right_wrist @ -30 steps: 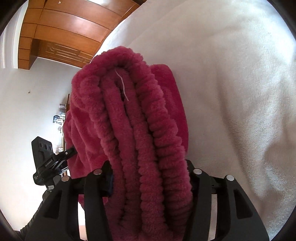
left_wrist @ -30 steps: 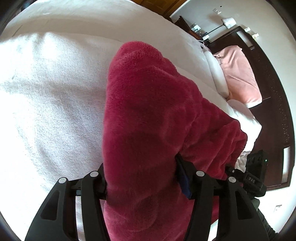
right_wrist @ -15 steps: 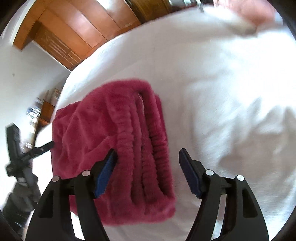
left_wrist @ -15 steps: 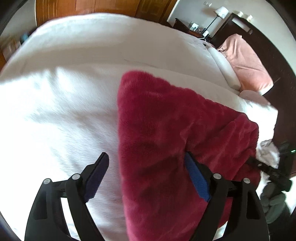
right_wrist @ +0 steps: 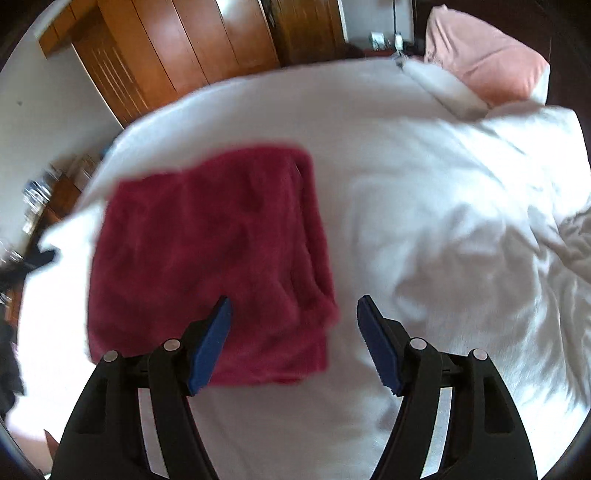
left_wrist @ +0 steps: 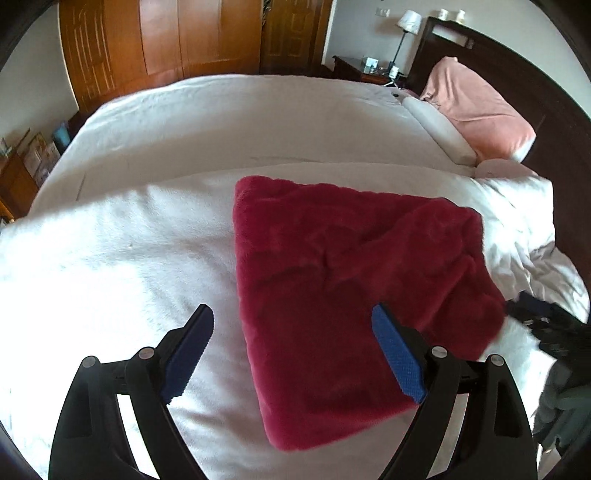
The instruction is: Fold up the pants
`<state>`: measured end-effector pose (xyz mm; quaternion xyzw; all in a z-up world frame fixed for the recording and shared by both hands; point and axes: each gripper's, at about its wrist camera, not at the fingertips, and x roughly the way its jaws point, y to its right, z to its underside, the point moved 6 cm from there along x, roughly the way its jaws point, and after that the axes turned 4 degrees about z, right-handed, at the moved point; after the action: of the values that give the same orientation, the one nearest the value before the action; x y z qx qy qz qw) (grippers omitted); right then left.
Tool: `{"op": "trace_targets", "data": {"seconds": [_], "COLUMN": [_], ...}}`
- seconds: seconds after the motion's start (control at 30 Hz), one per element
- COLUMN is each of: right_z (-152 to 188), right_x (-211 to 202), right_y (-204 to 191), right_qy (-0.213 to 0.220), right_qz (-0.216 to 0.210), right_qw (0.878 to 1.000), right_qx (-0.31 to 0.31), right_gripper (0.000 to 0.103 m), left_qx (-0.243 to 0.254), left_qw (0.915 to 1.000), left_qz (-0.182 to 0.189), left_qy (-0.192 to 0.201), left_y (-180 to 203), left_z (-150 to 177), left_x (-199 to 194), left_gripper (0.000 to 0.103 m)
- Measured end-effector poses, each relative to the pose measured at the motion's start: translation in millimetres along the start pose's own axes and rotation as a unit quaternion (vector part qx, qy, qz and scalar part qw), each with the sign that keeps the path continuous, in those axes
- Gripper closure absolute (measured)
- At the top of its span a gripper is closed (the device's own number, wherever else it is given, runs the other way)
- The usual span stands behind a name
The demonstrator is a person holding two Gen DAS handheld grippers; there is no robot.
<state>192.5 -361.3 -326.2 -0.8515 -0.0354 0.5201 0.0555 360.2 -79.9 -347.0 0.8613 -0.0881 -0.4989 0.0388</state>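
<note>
Plush fleece pants (left_wrist: 343, 295) on matt cloth bedcover (left_wrist: 147, 258)

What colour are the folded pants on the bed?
Deep crimson red, plain and fuzzy, no pattern. The pants show sharpest in the left wrist view.

A bedroom around a white bed

A white blanket (left_wrist: 110, 258) covers the bed (left_wrist: 221, 110), rumpled toward its right side, and a pink pillow (left_wrist: 480, 107) leans on the dark headboard (left_wrist: 546, 92) beside a white pillow (left_wrist: 439, 129). Behind stand wooden wardrobe doors (left_wrist: 166, 40) and a nightstand (left_wrist: 354, 68) with a lamp (left_wrist: 406, 22) (small items on it are too tiny to tell).
</note>
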Motion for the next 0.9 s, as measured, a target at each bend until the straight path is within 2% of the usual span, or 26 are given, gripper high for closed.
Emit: {"op": "trace_targets", "data": {"seconds": [0.1, 0.23, 0.37, 0.47, 0.5, 0.57, 0.63, 0.67, 0.9], "right_z": [11.9, 16.3, 13.0, 7.8, 6.1, 3.6, -0.3, -1.8, -6.4], "right_x": [17.9, 18.7, -11.6, -49.1, -64.3, -84.8, -107.5, -118.6, -146.6], "right_y": [6.3, 6.8, -3.4, -15.2, -19.0, -22.9, -27.2, -30.6, -49.0], "right_qy": [-0.020, -0.022, 0.009, 0.049, 0.066, 0.089, 0.121, 0.136, 0.144], "right_qz": [0.024, 0.034, 0.047, 0.035, 0.028, 0.023, 0.017, 0.013, 0.012], "right_qw": [1.000, 0.999, 0.999, 0.998, 0.997, 0.996, 0.993, 0.991, 0.990], "right_qx": [-0.002, 0.000, -0.021, -0.023, -0.019, -0.013, -0.006, -0.005, -0.011], "right_gripper": [0.032, 0.032, 0.032, 0.032, 0.030, 0.025, 0.007, 0.003, 0.003], "left_qx": [0.013, 0.025, 0.035, 0.046, 0.048, 0.055, 0.057, 0.057, 0.055], "left_qw": [0.9999, 0.9995, 0.9989, 0.9981, 0.9978, 0.9967, 0.9961, 0.9959, 0.9952], "left_qz": [-0.007, -0.014, -0.025, -0.032, -0.033, -0.040, -0.041, -0.042, -0.034], "left_qy": [0.004, 0.010, 0.018, 0.028, 0.031, 0.046, 0.053, 0.056, 0.074], "left_y": [9.0, 15.9, 16.6, 19.3, 20.4, 23.8, 26.9, 28.0, 39.1], "left_z": [7.0, 11.2, 13.2, 14.1, 13.8, 12.5, 12.1, 11.4, 6.5], "left_x": [-12.2, -25.4, -36.3, -45.6, -47.2, -56.9, -63.5, -65.9, -79.1], "left_gripper": [0.016, 0.016, 0.016, 0.015, 0.009, 0.007, 0.005, 0.005, 0.005]}}
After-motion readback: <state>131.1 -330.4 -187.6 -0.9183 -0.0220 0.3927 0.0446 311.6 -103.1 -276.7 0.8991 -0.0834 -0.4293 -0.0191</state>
